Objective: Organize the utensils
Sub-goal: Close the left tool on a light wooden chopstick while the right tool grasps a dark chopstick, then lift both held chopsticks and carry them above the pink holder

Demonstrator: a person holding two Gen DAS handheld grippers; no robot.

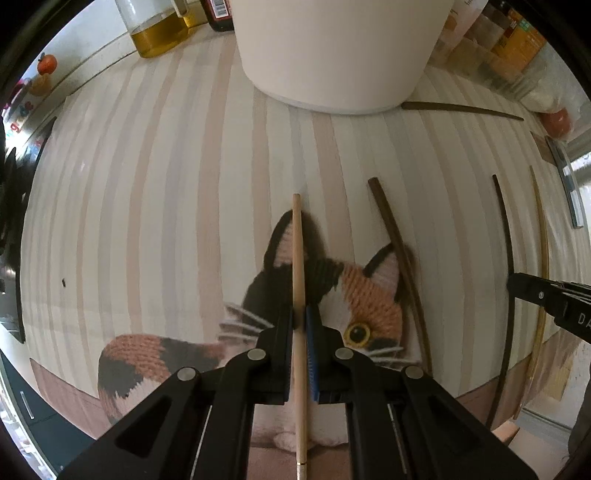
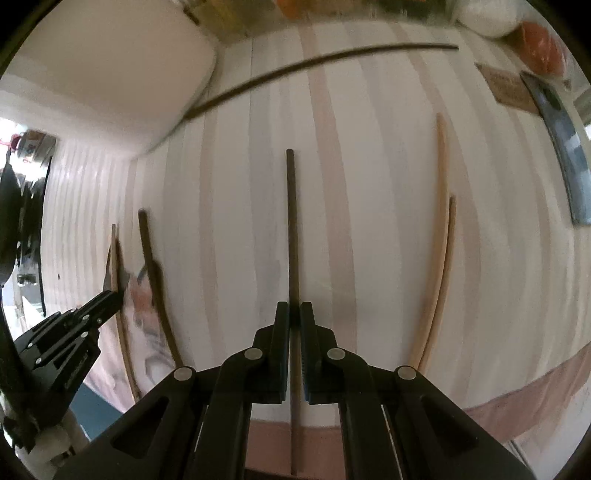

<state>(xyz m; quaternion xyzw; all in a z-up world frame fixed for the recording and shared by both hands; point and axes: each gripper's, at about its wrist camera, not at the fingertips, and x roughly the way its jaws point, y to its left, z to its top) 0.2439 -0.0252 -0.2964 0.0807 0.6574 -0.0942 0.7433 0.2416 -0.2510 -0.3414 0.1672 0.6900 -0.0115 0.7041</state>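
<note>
My left gripper (image 1: 300, 317) is shut on a light wooden chopstick (image 1: 297, 258) that points forward over the cat picture on the striped mat. My right gripper (image 2: 294, 314) is shut on a dark chopstick (image 2: 291, 221) that points forward over the mat. A big white holder (image 1: 340, 51) stands ahead of the left gripper; it shows at the upper left in the right wrist view (image 2: 110, 74). Loose chopsticks lie on the mat: a dark one (image 1: 400, 266) on the cat's ear, another dark one (image 1: 461, 109) by the holder, and a light one (image 2: 436, 240) at the right.
The striped mat (image 1: 166, 184) covers the table. An oil bottle (image 1: 159, 26) and a dark bottle (image 1: 221, 14) stand at the back left. Jars (image 1: 513, 40) and a red object (image 1: 557, 123) sit at the back right. A grey-blue tool (image 2: 565, 147) lies at the right edge.
</note>
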